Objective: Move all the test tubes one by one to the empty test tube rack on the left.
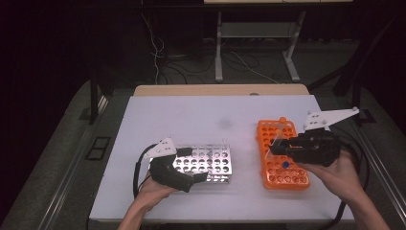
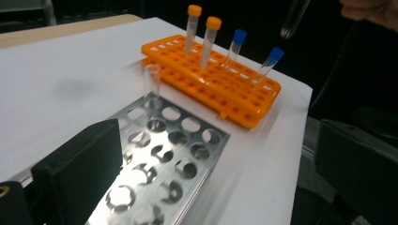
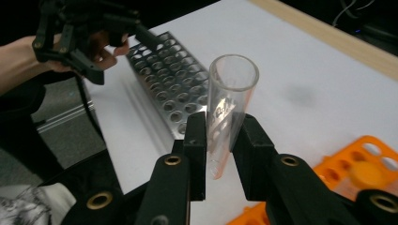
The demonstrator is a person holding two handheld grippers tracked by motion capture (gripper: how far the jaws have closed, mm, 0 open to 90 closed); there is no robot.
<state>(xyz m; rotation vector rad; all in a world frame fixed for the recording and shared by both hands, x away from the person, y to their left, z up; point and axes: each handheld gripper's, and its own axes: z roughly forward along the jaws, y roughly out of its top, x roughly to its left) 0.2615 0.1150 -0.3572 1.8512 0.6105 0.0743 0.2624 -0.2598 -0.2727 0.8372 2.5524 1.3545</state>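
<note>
My right gripper (image 1: 276,147) (image 3: 225,140) is shut on a clear, uncapped glass tube (image 3: 231,103) (image 1: 276,138), held tilted above the left edge of the orange rack (image 1: 282,179). That tube's rounded bottom (image 2: 294,16) hangs at the top of the left gripper view. The orange rack (image 2: 234,89) carries two orange-capped tubes (image 2: 210,40) and two blue-capped tubes (image 2: 268,63). My left gripper (image 1: 192,165) (image 2: 216,178) (image 3: 89,33) is open, its jaws straddling the left end of the metal rack (image 1: 210,160) (image 2: 164,154) (image 3: 173,84). One clear tube (image 2: 152,82) stands in a far corner hole of the metal rack.
Both racks lie on a white table top (image 1: 210,115) with a wooden strip (image 1: 220,90) along its far edge. Dark floor, cables and table legs (image 1: 219,48) lie beyond. Bare white surface stretches behind and between the racks.
</note>
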